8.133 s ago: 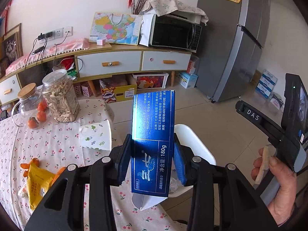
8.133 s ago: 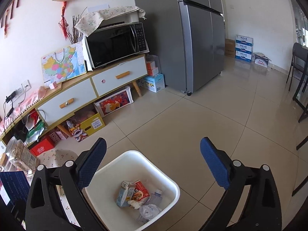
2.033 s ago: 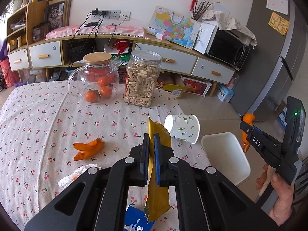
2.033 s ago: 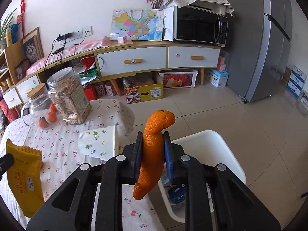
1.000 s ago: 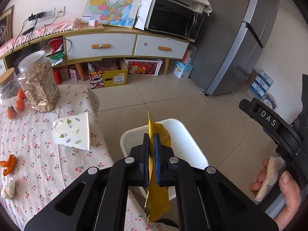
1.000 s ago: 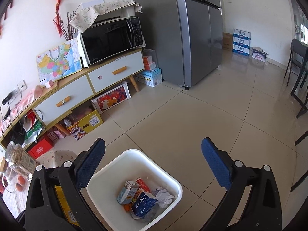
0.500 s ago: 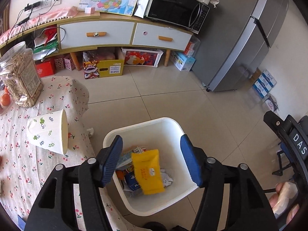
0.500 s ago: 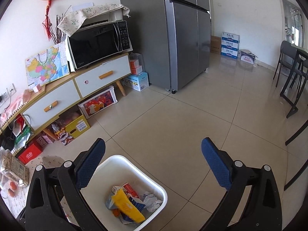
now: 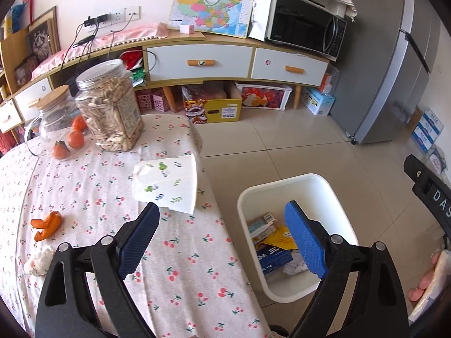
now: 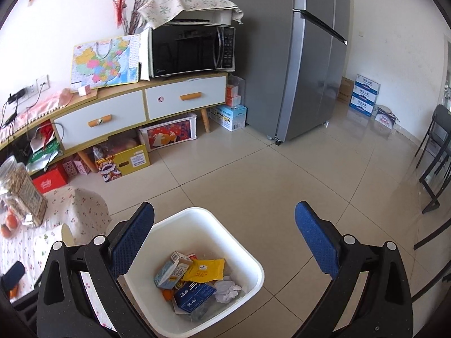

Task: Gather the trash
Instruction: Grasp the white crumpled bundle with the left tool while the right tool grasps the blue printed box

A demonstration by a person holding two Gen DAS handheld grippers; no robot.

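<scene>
With its jaws just spread wide and nothing between them, the left gripper hangs over the table edge; the right gripper is likewise spread and empty above the bin. The yellow wrapper lies in the bin. Next, the paper cup seems best pinched across its flattened sides. Only the left view shows the orange peel and crumpled tissue.
</scene>
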